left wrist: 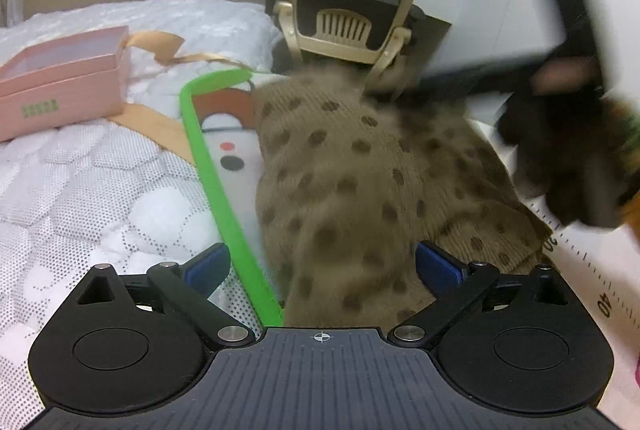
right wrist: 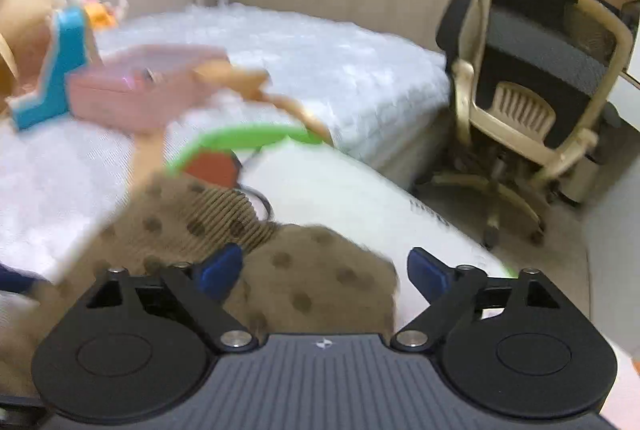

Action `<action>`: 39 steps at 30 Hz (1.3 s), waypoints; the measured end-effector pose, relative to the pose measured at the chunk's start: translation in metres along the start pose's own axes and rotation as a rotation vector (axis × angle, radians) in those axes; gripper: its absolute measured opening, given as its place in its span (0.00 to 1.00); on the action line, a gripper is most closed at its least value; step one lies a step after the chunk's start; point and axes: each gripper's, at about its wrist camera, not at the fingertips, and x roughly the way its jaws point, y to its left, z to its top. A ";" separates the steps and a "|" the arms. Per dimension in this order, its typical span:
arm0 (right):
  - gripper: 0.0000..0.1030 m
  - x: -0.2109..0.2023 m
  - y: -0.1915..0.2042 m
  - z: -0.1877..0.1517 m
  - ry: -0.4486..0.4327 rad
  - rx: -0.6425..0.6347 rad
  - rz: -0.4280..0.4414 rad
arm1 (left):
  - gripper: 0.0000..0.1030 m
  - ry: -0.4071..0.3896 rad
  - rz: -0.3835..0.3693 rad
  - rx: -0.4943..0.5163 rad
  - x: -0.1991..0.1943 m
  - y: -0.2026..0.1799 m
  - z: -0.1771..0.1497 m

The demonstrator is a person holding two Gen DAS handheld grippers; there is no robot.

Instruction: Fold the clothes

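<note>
Between left tongs [left wrist: 322, 262]: spotted garment [left wrist: 360, 170].

Between the blue, rubbery-looking pads of my left claw [left wrist: 322, 266] lies the sweater [left wrist: 360, 190], a soft, fuzzy tan knit with ribbed rows and darker spots. My claw's body is matt black plastic with shiny metal pivot pins. The mat [left wrist: 236, 158] beneath looks smooth, edged in glossy green. The bed cover [left wrist: 100, 190] is quilted white cloth; the pink box [left wrist: 60, 86] looks like matt card.
</note>
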 end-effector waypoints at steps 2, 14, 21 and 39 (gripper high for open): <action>0.94 -0.005 -0.009 -0.001 -0.005 0.047 0.004 | 0.99 0.000 -0.002 -0.003 0.001 0.001 0.000; 0.97 -0.026 -0.018 -0.042 0.019 -0.012 -0.075 | 1.00 -0.068 -0.034 0.025 -0.018 -0.006 0.012; 0.97 -0.032 -0.024 -0.052 -0.020 0.002 -0.053 | 1.00 -0.228 -0.367 -0.034 -0.027 -0.008 0.061; 1.00 -0.077 0.015 -0.083 0.013 0.055 0.192 | 1.00 -0.076 -0.278 -0.159 0.013 -0.012 0.078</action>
